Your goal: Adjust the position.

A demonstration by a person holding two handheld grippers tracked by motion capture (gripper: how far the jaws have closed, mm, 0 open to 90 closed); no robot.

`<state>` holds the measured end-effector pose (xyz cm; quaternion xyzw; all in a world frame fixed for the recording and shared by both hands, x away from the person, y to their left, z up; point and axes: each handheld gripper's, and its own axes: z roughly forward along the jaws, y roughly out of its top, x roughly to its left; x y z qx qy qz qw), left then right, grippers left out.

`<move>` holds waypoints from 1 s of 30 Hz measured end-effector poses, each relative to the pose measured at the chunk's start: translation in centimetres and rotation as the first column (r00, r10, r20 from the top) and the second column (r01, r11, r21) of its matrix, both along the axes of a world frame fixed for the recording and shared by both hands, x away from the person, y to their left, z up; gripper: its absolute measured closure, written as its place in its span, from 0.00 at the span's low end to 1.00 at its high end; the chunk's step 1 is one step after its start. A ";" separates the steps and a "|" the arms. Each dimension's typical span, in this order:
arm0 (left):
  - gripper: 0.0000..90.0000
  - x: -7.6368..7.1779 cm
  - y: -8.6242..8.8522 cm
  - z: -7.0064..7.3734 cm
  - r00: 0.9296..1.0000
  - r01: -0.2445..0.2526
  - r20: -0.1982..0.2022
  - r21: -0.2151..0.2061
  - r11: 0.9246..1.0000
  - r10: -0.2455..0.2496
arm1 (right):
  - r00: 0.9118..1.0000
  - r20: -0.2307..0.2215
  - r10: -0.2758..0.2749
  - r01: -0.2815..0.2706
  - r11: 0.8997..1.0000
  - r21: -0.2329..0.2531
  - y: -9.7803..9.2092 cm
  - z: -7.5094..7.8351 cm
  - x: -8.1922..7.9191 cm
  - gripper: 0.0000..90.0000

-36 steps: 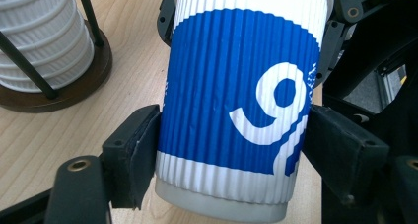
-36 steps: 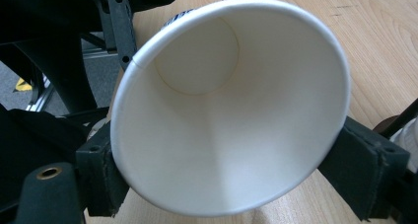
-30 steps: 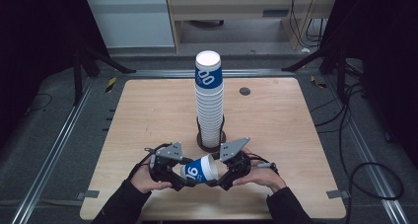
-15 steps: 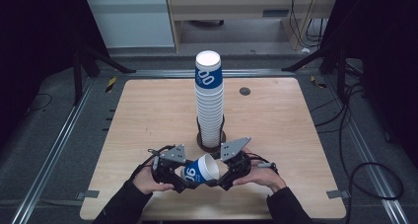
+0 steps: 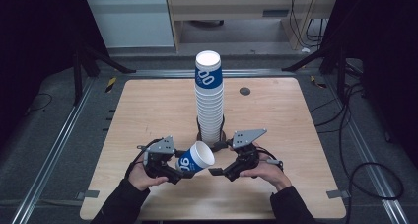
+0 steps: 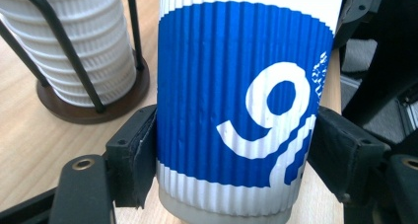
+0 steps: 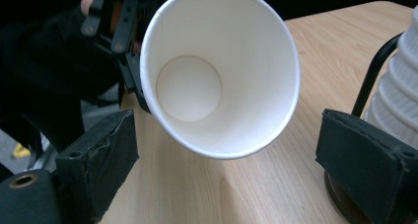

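The left tool (image 5: 173, 170) is clamped on the blue-and-white paper cup (image 5: 195, 158), held tilted just above the table (image 5: 148, 105) in front of the cup stack (image 5: 209, 98). The right tool (image 5: 223, 170) hangs open, jaws apart beside the rim. Keep the squeeze light: the corrugated wall would likely crush easily.

Cup (image 6: 236, 110) rim beyond frame edge

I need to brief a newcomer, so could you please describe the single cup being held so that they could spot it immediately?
Find the tall stack of cups in its wire holder at the middle of the wooden table. Just in front, the left gripper clamps one blue-and-white ribbed paper cup. Unlike the stacked ones, it is alone and tilted, open mouth toward the right gripper.
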<state>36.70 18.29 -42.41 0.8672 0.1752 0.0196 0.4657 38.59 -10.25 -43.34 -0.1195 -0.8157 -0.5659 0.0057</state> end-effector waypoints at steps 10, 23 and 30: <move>0.28 -0.5 -0.5 0.2 0.999 -0.029 0.032 -0.062 0.998 0.031 | 0.997 -0.075 0.002 0.003 0.998 0.062 0.6 -0.1 0.1 0.10; 0.28 -1.4 -2.3 -0.3 0.999 0.002 0.045 -0.049 0.999 0.000 | 0.990 -0.139 0.020 -0.005 0.995 0.104 1.6 -0.3 0.0 0.14; 0.28 -1.4 -2.4 -0.4 0.999 0.005 0.042 -0.048 0.999 -0.003 | 0.986 -0.164 0.024 -0.006 0.994 0.107 1.7 -0.5 0.1 0.17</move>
